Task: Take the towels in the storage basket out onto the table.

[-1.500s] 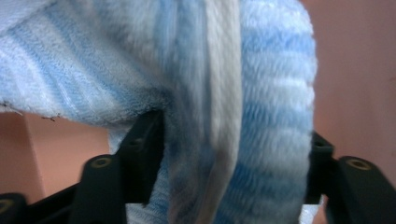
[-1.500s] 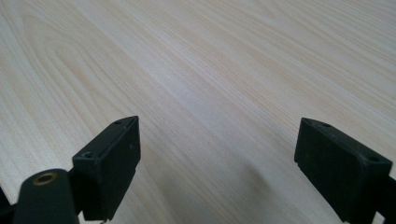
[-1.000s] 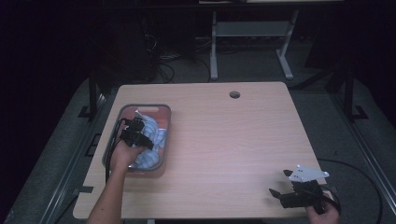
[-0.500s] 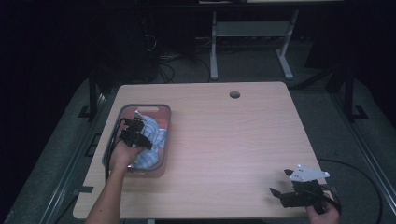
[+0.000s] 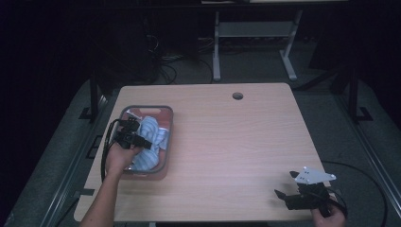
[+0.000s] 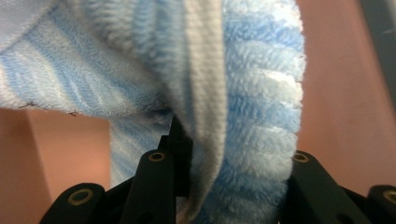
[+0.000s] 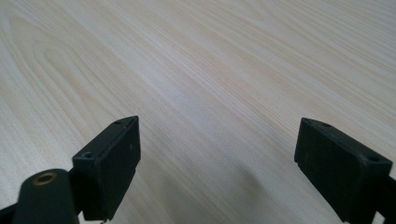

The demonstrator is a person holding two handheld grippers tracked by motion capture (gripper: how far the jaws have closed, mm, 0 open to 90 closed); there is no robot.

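Our left hand-held gripper sits in the pink tray at 9 o'clock on the counter; its jaws have just closed, clamped on a fold of the blue-and-white striped fleece cloth. The cloth lies bunched inside the tray. Our right hand-held gripper rests at 5 o'clock, jaws spread wide over bare wood, well apart from the tray.

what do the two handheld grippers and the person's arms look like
Both grippers are black with two blocky jaws. The left gripper trails a looping black cable; brass-coloured rivets show at its jaw joints. The right gripper carries a grey three-cornered plate and a black cable. No sleeves show on the forearms.
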